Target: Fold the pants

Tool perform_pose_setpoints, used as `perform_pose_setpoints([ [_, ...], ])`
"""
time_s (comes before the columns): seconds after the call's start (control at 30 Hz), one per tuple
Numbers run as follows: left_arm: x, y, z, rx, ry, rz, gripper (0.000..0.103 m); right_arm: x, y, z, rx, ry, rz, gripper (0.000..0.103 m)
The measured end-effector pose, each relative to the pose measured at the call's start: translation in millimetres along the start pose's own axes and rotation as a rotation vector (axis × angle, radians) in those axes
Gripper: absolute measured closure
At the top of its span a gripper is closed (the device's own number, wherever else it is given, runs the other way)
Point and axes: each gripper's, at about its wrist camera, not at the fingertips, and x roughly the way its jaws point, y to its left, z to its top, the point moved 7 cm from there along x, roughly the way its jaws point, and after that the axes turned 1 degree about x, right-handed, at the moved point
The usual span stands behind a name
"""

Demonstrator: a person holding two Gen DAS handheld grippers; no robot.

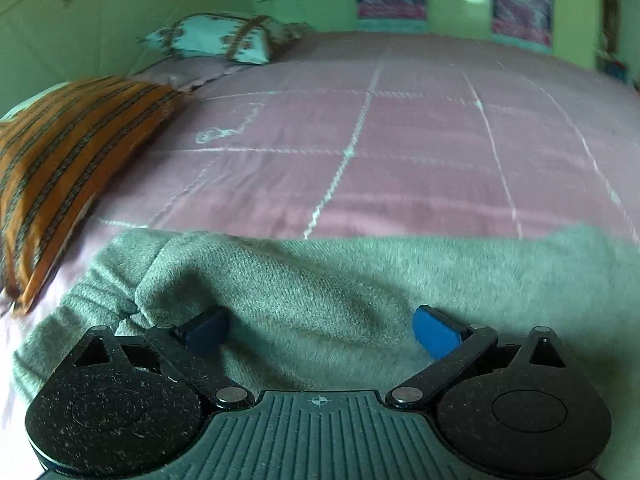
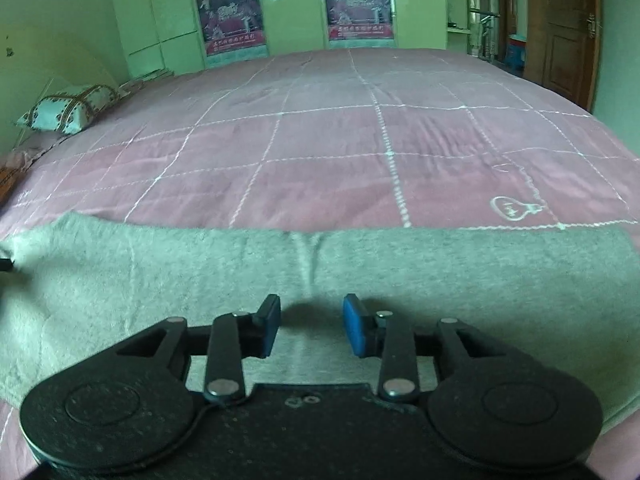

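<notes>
Grey fleece pants (image 1: 320, 280) lie across the near edge of a pink quilted bed. In the left wrist view the ribbed end of the pants (image 1: 100, 284) bunches at the left. My left gripper (image 1: 320, 330) is open wide, its blue pads (image 1: 434, 332) resting low over the grey cloth with a raised fold between them. In the right wrist view the pants (image 2: 200, 280) lie flat with a seam crease (image 2: 306, 256) at the middle. My right gripper (image 2: 311, 330) is open just above the cloth, holding nothing.
The pink bedspread (image 1: 400, 140) with white stitched lines stretches far ahead. An orange striped pillow (image 1: 60, 160) lies at the left, a pale patterned pillow (image 1: 224, 38) beyond it. Green walls with posters (image 2: 232, 20) stand behind; a wooden door (image 2: 564, 28) is at far right.
</notes>
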Motion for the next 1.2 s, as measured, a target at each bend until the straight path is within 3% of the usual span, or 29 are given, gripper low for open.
perform_pose_setpoints([
  [0.1,-29.0,2.3,0.3,-0.087,-0.068,0.005,0.003,-9.6,-20.7,9.1,0.05,-0.041,-0.019,0.076],
  [0.13,-29.9,1.2,4.5,-0.093,-0.089,-0.024,0.003,-11.9,-27.0,11.6,0.061,-0.051,-0.025,0.076],
  [0.2,-44.3,-23.3,6.8,-0.064,-0.131,-0.063,0.003,-11.9,-34.6,14.6,0.073,-0.06,-0.029,0.073],
  [0.3,-59.8,-88.8,7.6,0.04,-0.173,-0.193,0.003,-4.9,-35.5,17.7,0.068,-0.059,-0.031,0.073],
  [0.4,-55.1,-145.5,9.9,0.132,-0.167,-0.295,0.003,7.1,-28.7,19.6,0.037,-0.036,-0.025,0.073],
  [0.47,-46.1,-173.7,11.7,0.198,-0.148,-0.309,0.003,16.1,-24.8,20.8,0.008,-0.015,-0.021,0.073],
  [0.53,-18.0,-183.9,3.0,0.211,-0.005,-0.284,0.0,28.2,-26.2,18.5,-0.025,0.044,-0.046,0.071],
  [0.57,-8.7,-179.8,2.5,0.17,-0.001,-0.303,0.0,34.0,-29.2,16.4,-0.042,0.066,-0.062,0.071],
  [0.7,-18.0,-149.9,13.2,0.129,-0.051,-0.244,0.0,29.9,-36.7,19.1,-0.055,0.048,-0.051,0.071],
  [0.8,-27.2,-95.2,15.3,0.051,-0.095,-0.177,0.0,19.6,-32.3,26.9,-0.029,-0.002,0.051,0.069],
  [0.9,-40.2,-16.4,9.0,-0.054,-0.136,-0.008,0.0,20.7,-10.0,33.6,-0.056,-0.011,0.125,0.069],
  [1.0,-51.3,64.1,-2.3,-0.168,-0.132,0.164,0.0,30.1,34.0,42.1,-0.102,-0.008,0.208,0.068],
  [1.07,-52.4,105.0,-12.3,-0.235,-0.111,0.212,0.0,41.6,74.2,49.7,-0.135,0.0,0.284,0.069],
  [1.2,-43.1,151.1,-31.5,-0.301,-0.035,0.292,0.0,71.1,175.2,61.4,-0.251,0.043,0.451,0.071],
])
